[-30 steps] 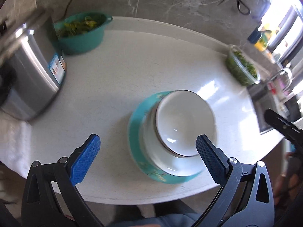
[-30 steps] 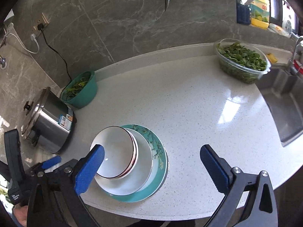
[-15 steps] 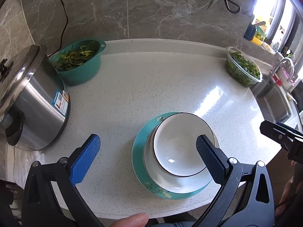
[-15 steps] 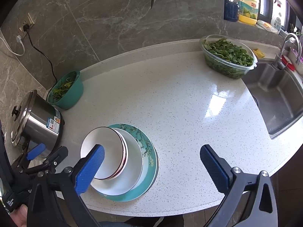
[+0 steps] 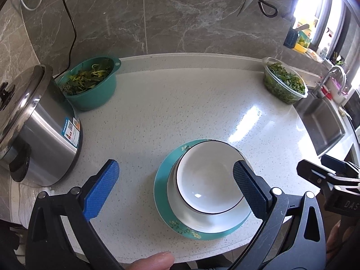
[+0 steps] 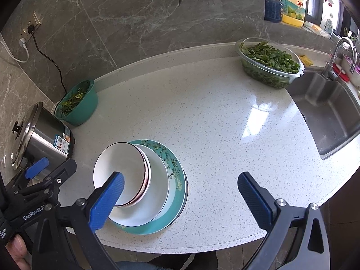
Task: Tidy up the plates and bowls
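Observation:
A stack stands near the front edge of the white counter: a teal floral plate at the bottom, a white plate on it, and white bowls nested on top. My left gripper is open and empty, held above and in front of the stack. My right gripper is open and empty, to the right of the stack. The left gripper also shows in the right wrist view, at the far left.
A steel rice cooker stands at the left. A teal bowl of greens sits behind it. A clear tub of greens is at the back right, next to the sink.
Both grippers have drawn back and up from the stack, so more counter and wall shows. The stack has not moved.

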Demonstrator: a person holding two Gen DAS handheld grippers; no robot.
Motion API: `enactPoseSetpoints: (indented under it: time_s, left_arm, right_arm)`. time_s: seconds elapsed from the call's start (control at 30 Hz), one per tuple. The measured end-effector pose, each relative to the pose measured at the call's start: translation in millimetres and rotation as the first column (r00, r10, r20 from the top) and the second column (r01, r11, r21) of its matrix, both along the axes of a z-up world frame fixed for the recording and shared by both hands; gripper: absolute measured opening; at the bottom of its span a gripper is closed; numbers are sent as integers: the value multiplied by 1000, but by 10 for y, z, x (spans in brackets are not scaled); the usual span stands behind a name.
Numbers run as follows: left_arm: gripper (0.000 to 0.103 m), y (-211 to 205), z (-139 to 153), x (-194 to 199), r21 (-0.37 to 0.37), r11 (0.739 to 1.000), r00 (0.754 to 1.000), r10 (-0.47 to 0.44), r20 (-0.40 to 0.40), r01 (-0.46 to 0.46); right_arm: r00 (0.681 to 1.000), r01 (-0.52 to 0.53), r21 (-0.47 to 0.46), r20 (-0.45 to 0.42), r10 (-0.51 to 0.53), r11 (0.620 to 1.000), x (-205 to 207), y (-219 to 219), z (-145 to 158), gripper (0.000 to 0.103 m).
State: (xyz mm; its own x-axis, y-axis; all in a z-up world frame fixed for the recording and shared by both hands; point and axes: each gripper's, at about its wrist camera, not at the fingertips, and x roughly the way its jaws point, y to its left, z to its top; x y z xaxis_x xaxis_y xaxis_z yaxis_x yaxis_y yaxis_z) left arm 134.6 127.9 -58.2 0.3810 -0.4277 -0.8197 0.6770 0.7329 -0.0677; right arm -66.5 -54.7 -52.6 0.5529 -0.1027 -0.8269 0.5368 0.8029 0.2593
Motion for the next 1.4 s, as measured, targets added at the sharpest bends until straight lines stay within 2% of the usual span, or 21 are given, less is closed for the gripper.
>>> enactPoseSetpoints:
  time_s: [0.37, 0.67, 1.4]
  left_arm:
    - [103, -26, 1, -86, 29, 999, 999, -26, 30, 25]
    - [103, -29, -28, -41, 51, 999, 999, -17, 32, 15]
    - [103, -99, -89, -14, 73, 997, 1000, -14, 27, 12]
  right_arm:
    - [1000, -13, -13, -25, 13, 1000, 31, 44, -27, 103]
    - [999, -13, -97, -35, 9, 995, 71, 97, 40, 103]
    - [999, -6, -119, -40, 1, 993, 95, 62, 54, 103]
